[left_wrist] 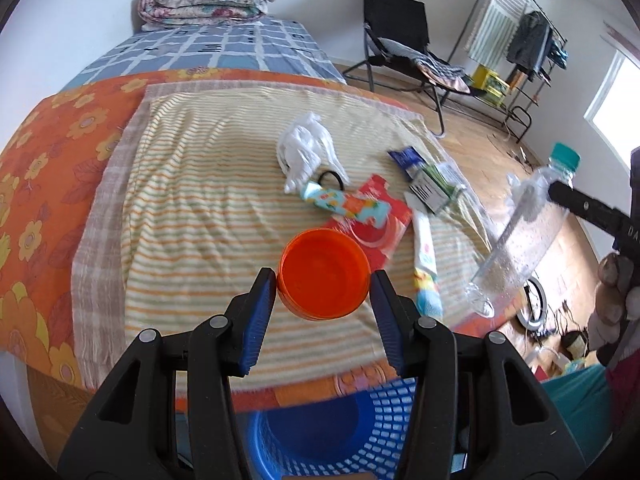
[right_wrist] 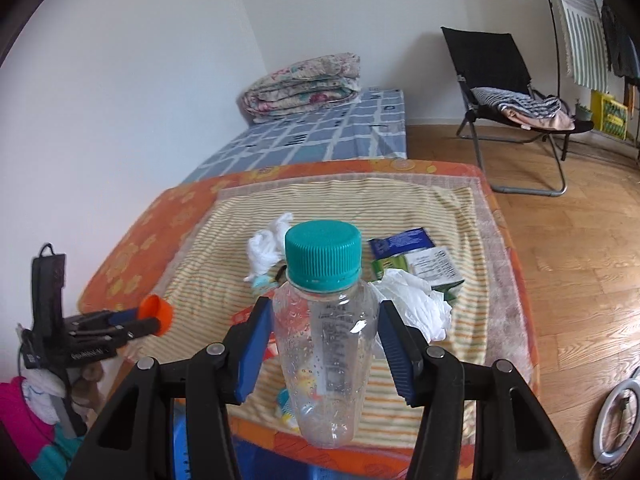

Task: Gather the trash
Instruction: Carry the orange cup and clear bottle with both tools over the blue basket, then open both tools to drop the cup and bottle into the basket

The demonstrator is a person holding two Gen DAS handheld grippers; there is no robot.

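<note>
Left gripper (left_wrist: 324,280) jaws pinch one orange cup (left_wrist: 324,274); right gripper (right_wrist: 324,334) jaws pinch one clear teal-capped bottle (right_wrist: 325,344), label unreadable. Both held above the striped towel (left_wrist: 192,208), blue basket (left_wrist: 320,436) below its near edge.

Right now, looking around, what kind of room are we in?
Most likely a bedroom in a home. A low bed with a checked sheet carries a folded quilt, a clothes rack hung with garments stands by the wall, and a folding chair holds more laundry on the wood floor.
</note>
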